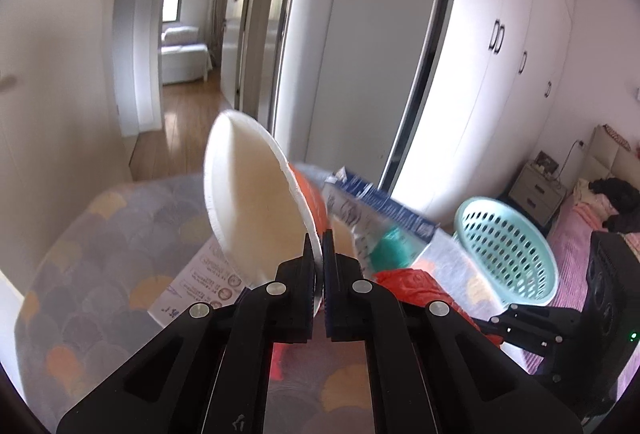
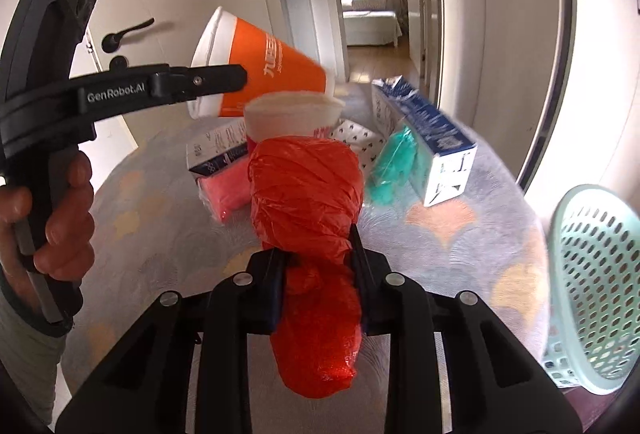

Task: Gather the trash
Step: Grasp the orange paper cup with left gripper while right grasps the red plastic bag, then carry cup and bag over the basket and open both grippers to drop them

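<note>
My left gripper (image 1: 319, 250) is shut on the rim of an orange and white paper cup (image 1: 256, 193), held tilted above the table; the cup also shows in the right wrist view (image 2: 268, 69), with the left gripper's fingers (image 2: 216, 79) across it. My right gripper (image 2: 318, 246) is shut on a twisted red plastic bag (image 2: 308, 201), which also shows in the left wrist view (image 1: 416, 284). A mint green perforated basket (image 1: 508, 250) stands at the right, also in the right wrist view (image 2: 596, 290).
On the patterned tablecloth (image 2: 160, 226) lie a blue and white carton (image 2: 432, 137), a teal bag (image 2: 396, 161), a second white cup (image 2: 292, 117), a pink packet (image 2: 228, 189) and a small box (image 2: 218, 149). Beyond are a doorway, hallway and white wardrobes (image 1: 500, 45).
</note>
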Action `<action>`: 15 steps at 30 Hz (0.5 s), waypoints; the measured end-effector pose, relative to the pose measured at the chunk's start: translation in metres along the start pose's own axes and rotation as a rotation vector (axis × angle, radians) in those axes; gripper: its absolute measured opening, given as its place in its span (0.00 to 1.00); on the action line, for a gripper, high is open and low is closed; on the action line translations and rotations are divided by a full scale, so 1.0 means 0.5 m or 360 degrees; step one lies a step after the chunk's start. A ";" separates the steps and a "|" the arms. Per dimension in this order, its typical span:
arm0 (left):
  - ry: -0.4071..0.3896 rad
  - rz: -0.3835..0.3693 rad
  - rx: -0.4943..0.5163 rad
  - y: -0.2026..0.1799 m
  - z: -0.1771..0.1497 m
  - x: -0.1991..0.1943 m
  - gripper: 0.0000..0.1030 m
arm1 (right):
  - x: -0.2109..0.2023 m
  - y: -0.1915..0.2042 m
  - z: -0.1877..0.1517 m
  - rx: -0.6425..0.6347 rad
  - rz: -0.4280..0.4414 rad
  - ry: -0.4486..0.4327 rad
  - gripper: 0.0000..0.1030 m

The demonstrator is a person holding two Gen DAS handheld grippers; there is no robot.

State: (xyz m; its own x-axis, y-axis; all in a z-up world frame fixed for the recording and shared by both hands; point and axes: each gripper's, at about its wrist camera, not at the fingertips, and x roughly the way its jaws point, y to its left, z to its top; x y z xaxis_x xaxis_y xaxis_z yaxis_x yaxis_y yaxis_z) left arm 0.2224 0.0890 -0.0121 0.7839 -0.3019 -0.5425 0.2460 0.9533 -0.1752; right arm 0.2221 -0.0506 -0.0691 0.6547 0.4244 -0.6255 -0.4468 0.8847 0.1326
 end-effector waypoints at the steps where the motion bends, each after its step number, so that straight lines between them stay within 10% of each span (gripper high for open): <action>1: -0.0022 -0.0008 -0.0001 -0.007 0.004 -0.010 0.02 | -0.011 -0.001 0.001 0.0002 -0.0001 -0.0014 0.24; 15: -0.0165 -0.0148 0.0084 -0.151 0.030 -0.070 0.02 | -0.173 -0.087 0.005 0.0143 -0.0104 -0.0227 0.24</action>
State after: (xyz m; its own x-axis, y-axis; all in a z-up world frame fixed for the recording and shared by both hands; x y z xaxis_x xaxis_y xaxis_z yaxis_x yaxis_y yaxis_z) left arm 0.1851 0.0275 0.0324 0.8104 -0.3897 -0.4375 0.3480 0.9209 -0.1757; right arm 0.1863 -0.1251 -0.0186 0.7634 0.3828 -0.5203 -0.3483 0.9223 0.1675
